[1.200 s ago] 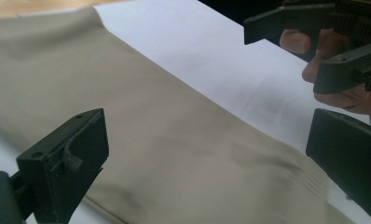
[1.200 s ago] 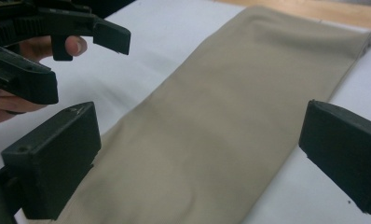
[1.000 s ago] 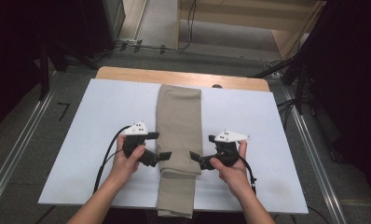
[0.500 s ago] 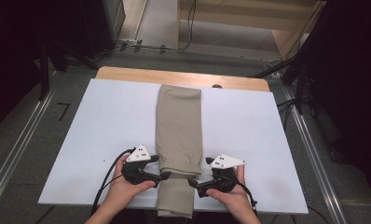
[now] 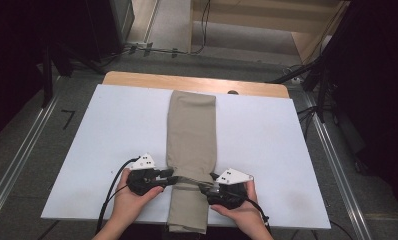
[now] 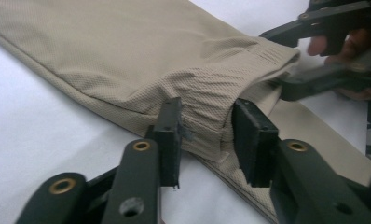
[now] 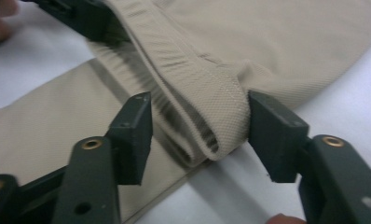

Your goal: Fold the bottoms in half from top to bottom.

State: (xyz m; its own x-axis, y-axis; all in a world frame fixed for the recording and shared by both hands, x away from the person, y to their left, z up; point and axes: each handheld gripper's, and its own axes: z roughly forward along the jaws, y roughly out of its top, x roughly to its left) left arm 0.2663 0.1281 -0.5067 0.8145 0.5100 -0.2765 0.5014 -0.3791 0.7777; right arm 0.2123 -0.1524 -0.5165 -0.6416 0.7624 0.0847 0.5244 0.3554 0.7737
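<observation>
Beige trousers lie folded in a long strip down the middle of a white board, the thick waistband end folded over near the front. My left gripper has come in from the left side of that fold. Its jaws have just been closing, and both pads press on the bunched, wrinkled waistband. On the opposite side, my right gripper has also been closing. The doubled band edge sits between its pads, touching one while a gap remains at the other.
The board rests on a wooden table whose far strip shows. Metal rails run along both sides on the floor, and black stands and cables sit behind. The trouser end hangs over the front edge.
Both hands have slid down the trousers toward the near edge and lowered onto the folded band. Both pairs of jaws have narrowed from wide open onto the cloth.
</observation>
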